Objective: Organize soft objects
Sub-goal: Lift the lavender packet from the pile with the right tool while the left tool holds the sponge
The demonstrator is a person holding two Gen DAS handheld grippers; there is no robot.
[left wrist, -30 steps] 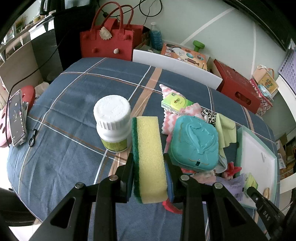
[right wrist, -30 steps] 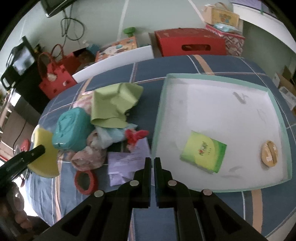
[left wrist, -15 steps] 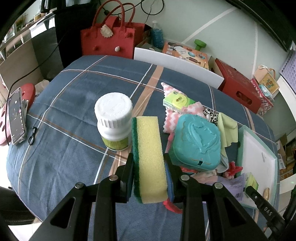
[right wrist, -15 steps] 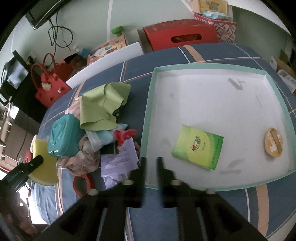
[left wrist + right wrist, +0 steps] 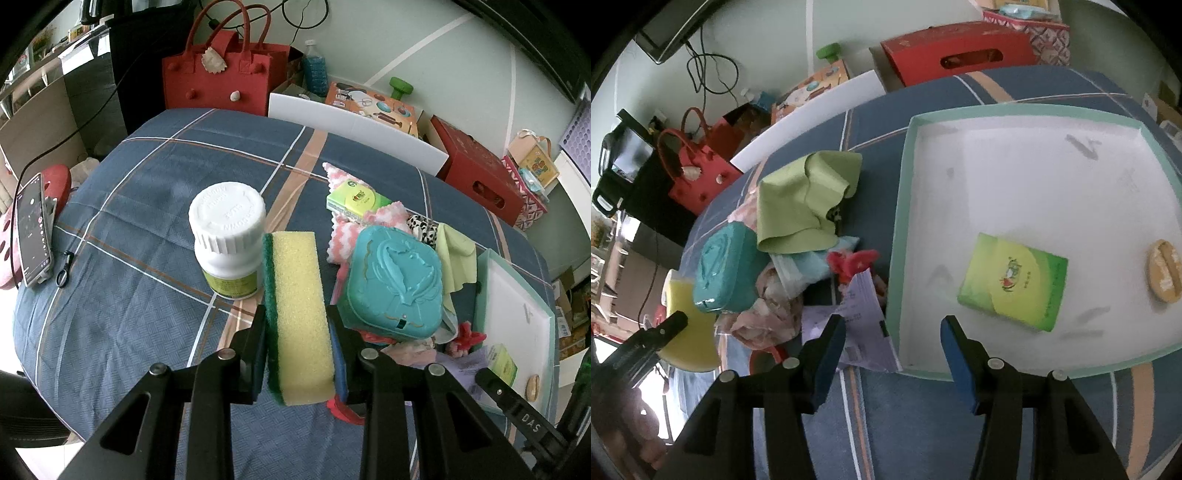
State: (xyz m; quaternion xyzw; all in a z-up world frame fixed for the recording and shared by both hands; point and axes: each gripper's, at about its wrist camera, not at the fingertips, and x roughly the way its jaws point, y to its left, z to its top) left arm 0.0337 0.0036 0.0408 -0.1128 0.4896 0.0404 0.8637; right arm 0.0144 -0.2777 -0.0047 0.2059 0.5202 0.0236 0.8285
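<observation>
The left gripper (image 5: 298,341) is clamped on a yellow sponge (image 5: 301,314) with a green scouring layer on its left face, both jaws pressed flat against the sponge's long sides so that it stands on edge and is held clear of the blue plaid tablecloth (image 5: 122,236). Just beyond the sponge stands a white pill bottle (image 5: 228,238) with a ribbed cap, and to its right lies a teal compact case (image 5: 393,282) on top of a heap of soft things: a pink zigzag cloth (image 5: 345,240), a light green cloth (image 5: 805,201) and a red ring (image 5: 768,360) (only partly seen under the pile). A green tissue pack (image 5: 356,197) rests on the pink cloth. The right gripper (image 5: 893,356) hangs with its jaws spread wide and nothing between them, above the near-left corner of the mint-rimmed white tray (image 5: 903,236). Inside the tray lie a second green tissue pack (image 5: 1014,282) and a small round tan object (image 5: 1165,271), well apart from each other. A lavender paper slip (image 5: 860,325) lies just beside the tray's left rim.
</observation>
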